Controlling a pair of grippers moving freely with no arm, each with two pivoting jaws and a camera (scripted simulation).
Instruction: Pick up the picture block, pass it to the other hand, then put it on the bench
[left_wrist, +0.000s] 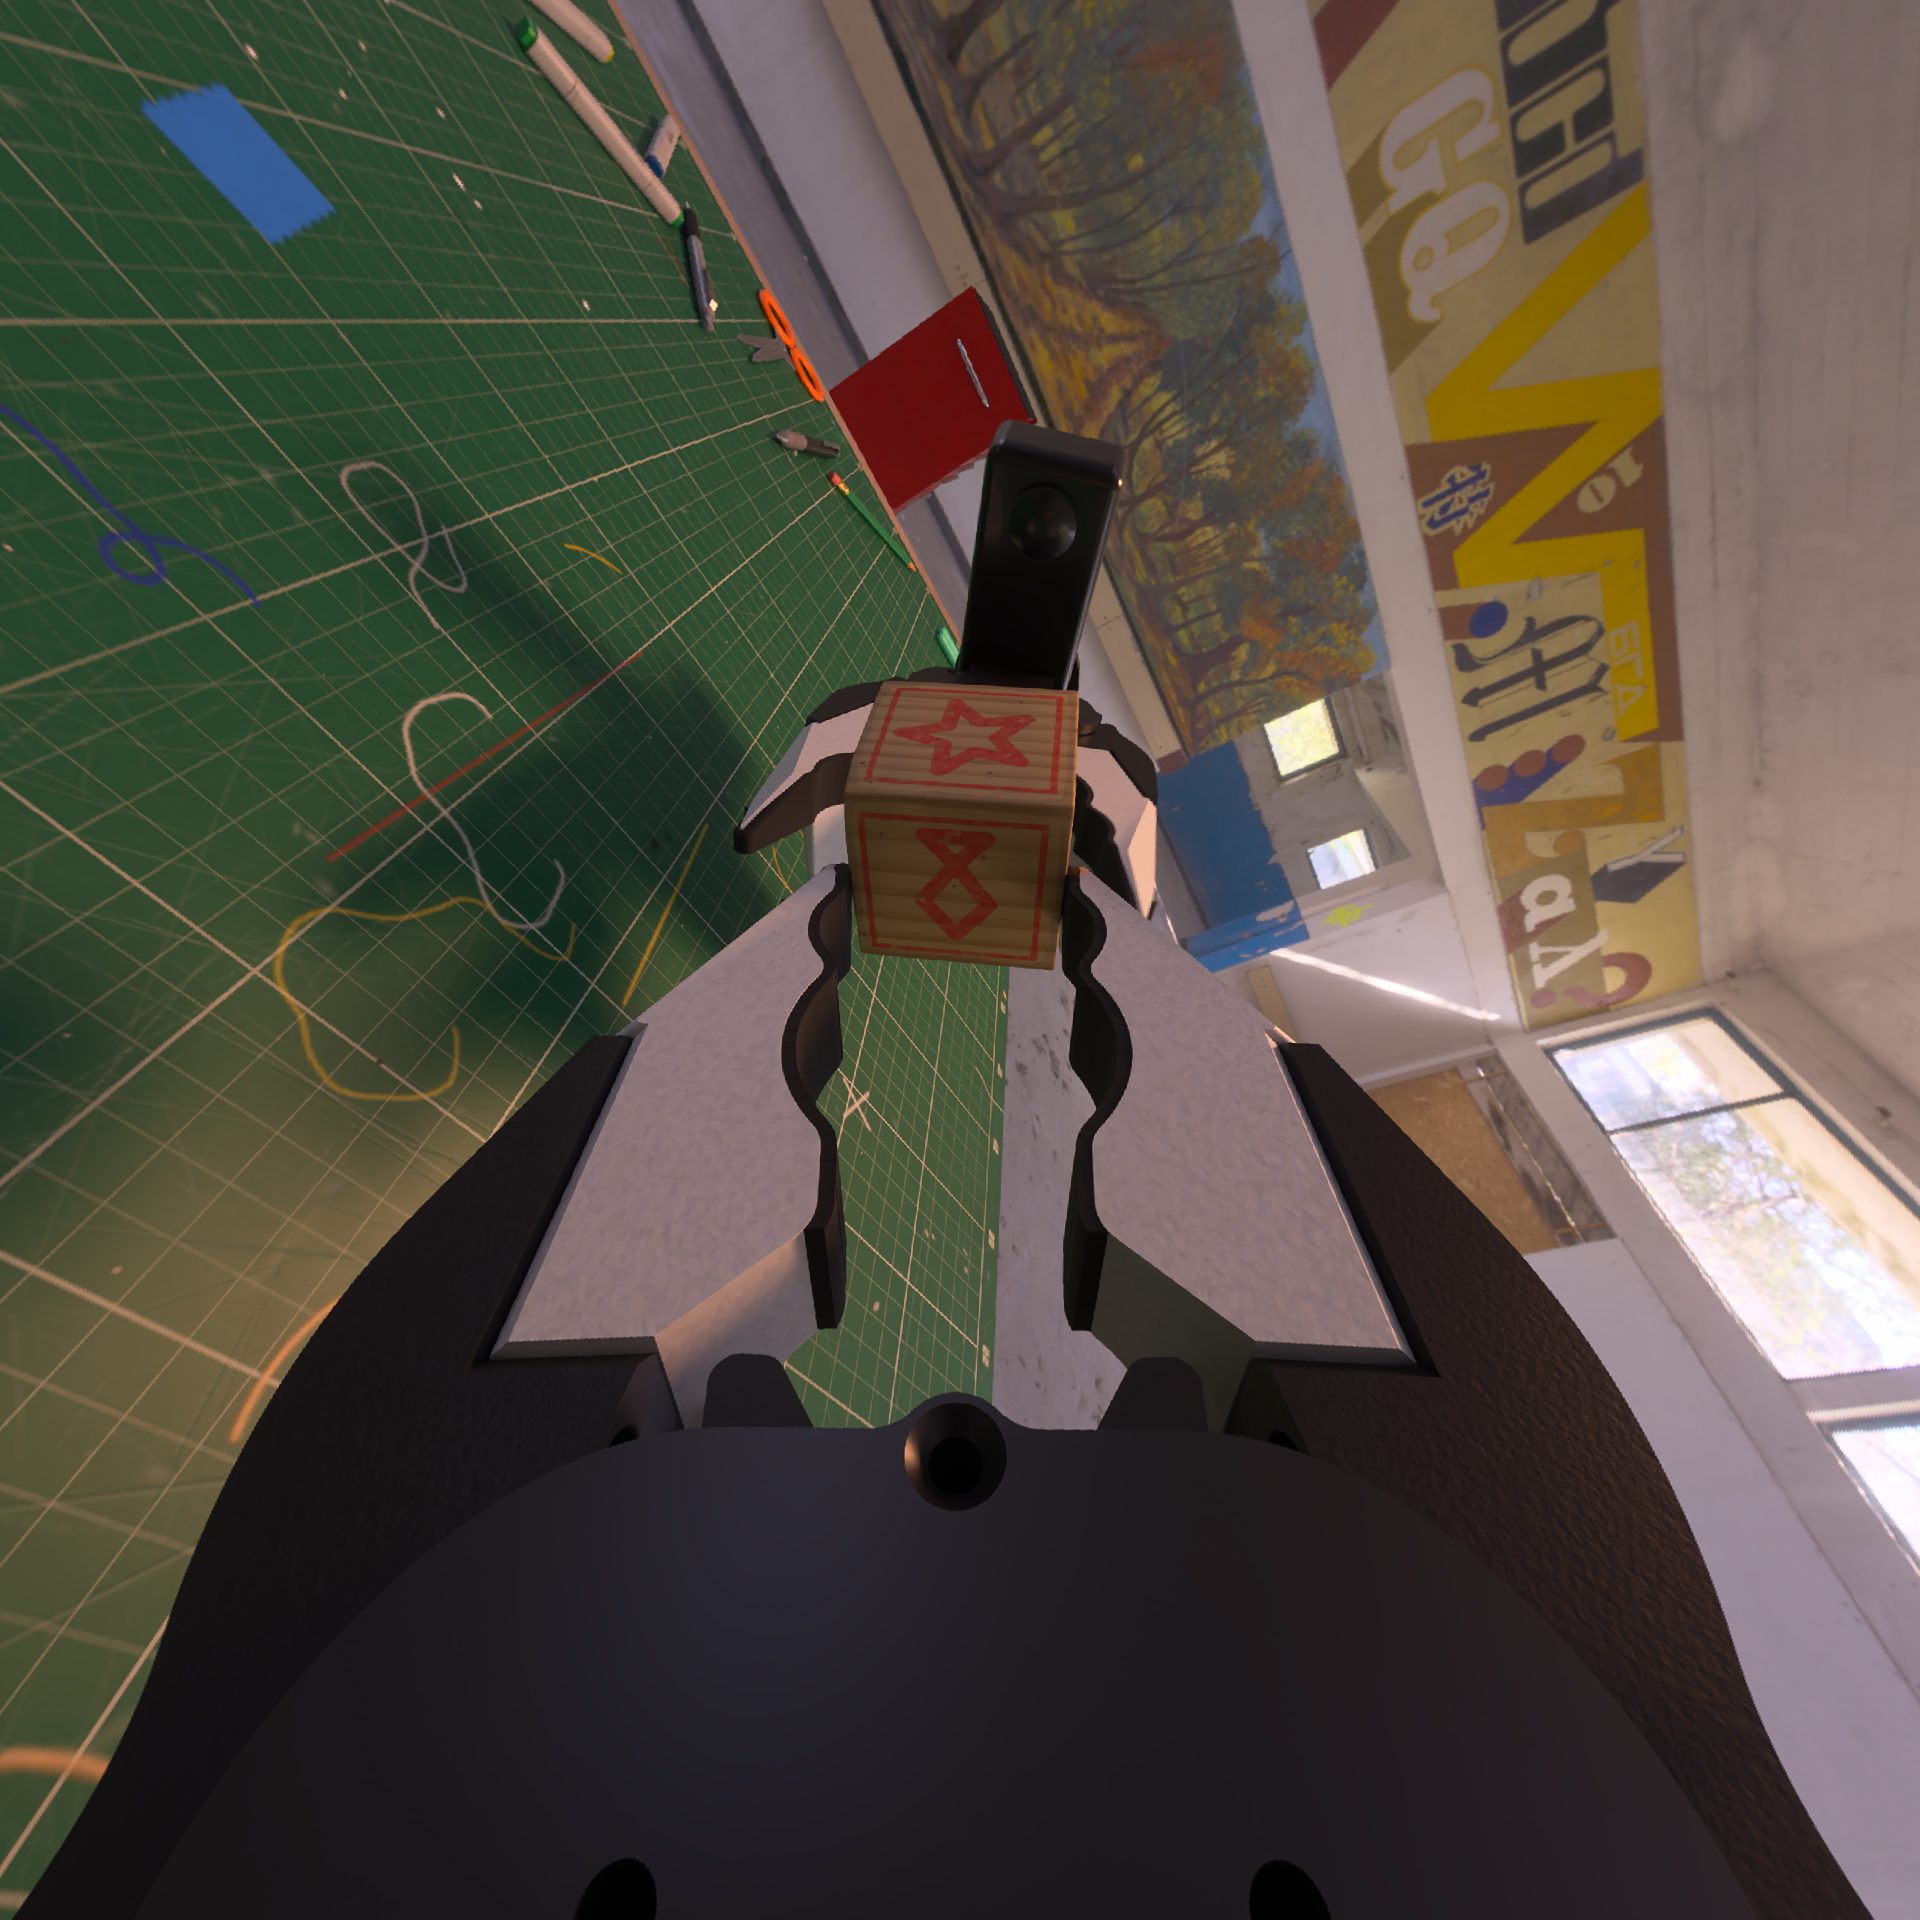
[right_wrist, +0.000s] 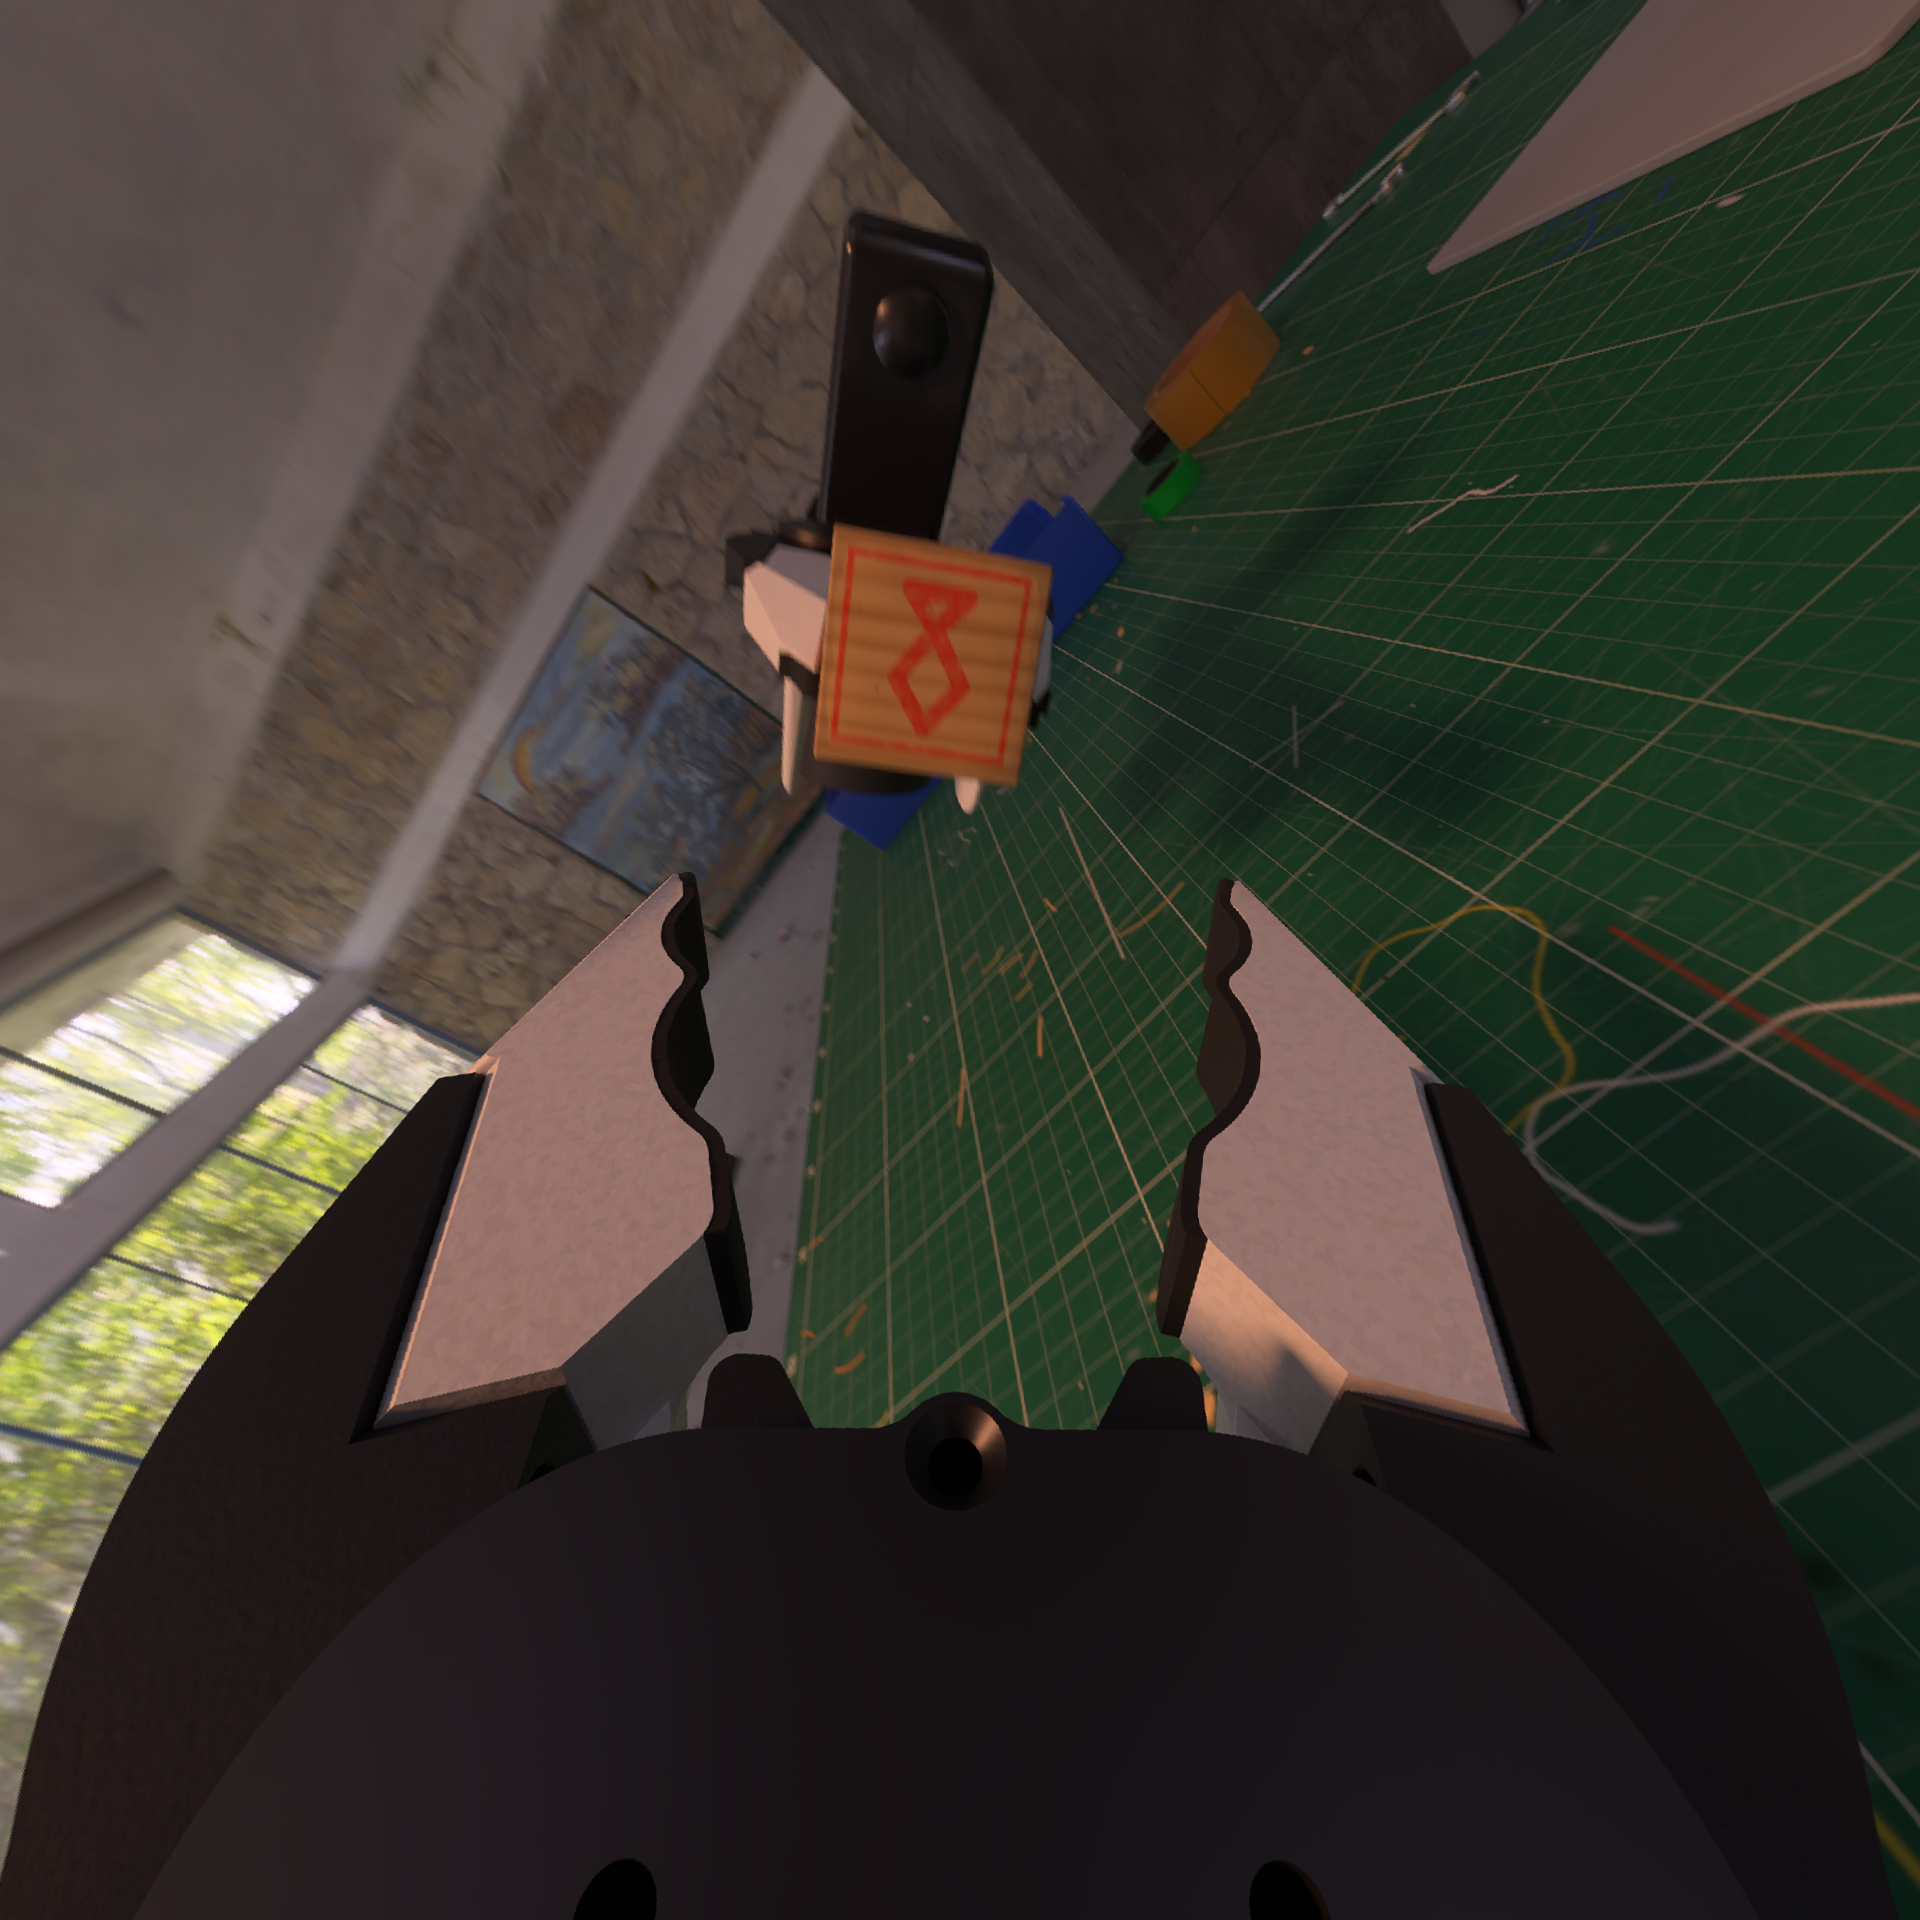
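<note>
Fingertips of our left gripper clamp the picture block above the green bench; our right gripper faces it, spread wide.

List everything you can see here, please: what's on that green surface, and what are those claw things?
picture block: one, wooden with red drawings, in the air
cutting mat: one, green with a pale grid, under everything
tape patch: one, blue, flat on the mat
markers: at least two, white, near the mat's edge
scissors: one pair, orange handles, at the mat's edge
box: one, red, just past the scissors
blue object: one, on the mat behind the block
orange object: one, at the mat's far edge
green object: one, small, beside the orange one
left gripper: one, black and white, clamped on the block
right gripper: one, black and white, open, facing the block
</note>
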